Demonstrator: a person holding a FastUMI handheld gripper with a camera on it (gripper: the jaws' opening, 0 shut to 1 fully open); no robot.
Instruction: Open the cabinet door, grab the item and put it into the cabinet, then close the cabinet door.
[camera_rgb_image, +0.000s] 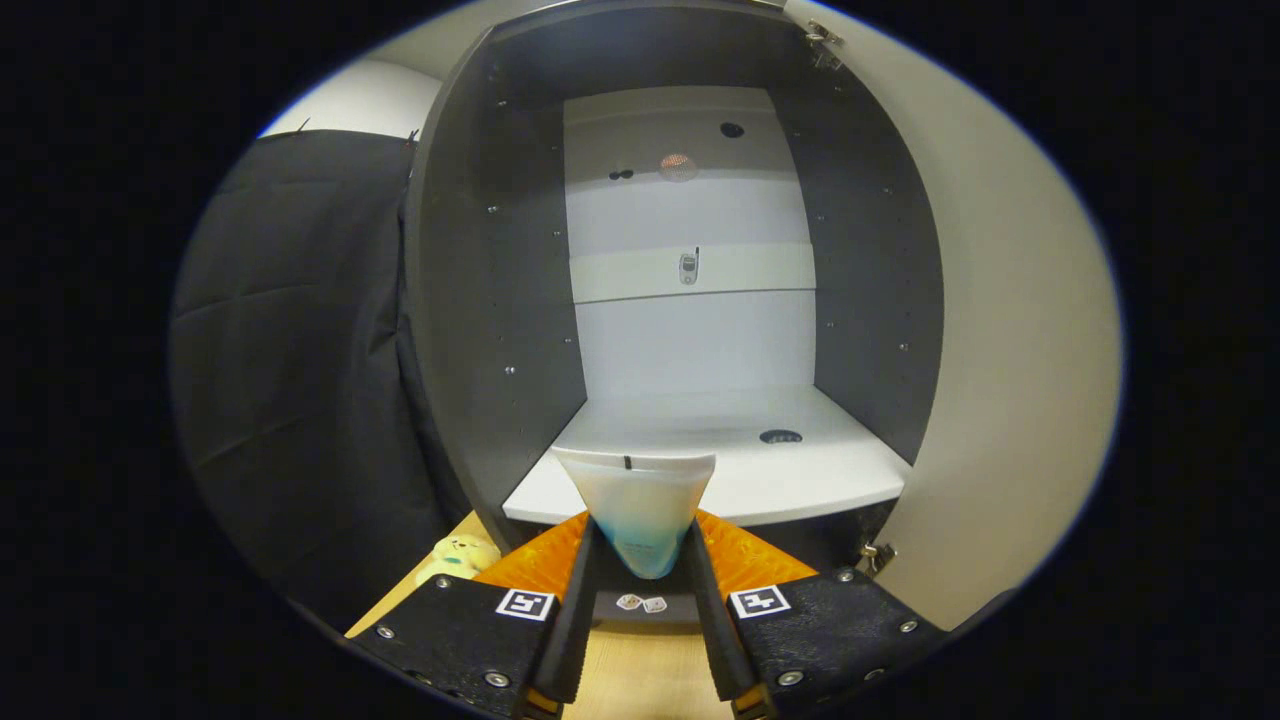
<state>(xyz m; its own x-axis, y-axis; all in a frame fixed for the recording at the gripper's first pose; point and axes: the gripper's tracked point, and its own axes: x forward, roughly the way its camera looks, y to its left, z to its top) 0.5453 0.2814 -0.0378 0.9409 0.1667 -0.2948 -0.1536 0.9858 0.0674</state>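
The fingers (640, 575) pinch a tube (638, 505) standing upright between them, its long axis pointing up, right at the front lip of the open cabinet's shelf (800, 480), which lies straight ahead

- We're in a recording booth, not a home: black cloth wall (290, 350) beside the cabinet.
- Lone open cabinet (500, 300), bare shelf (800, 480), on a wooden tabletop (640, 680).

The gripper view rides low behind the fingers (640, 560), facing straight into the open cabinet (690, 300) from close range (worktop (640, 680) just below).
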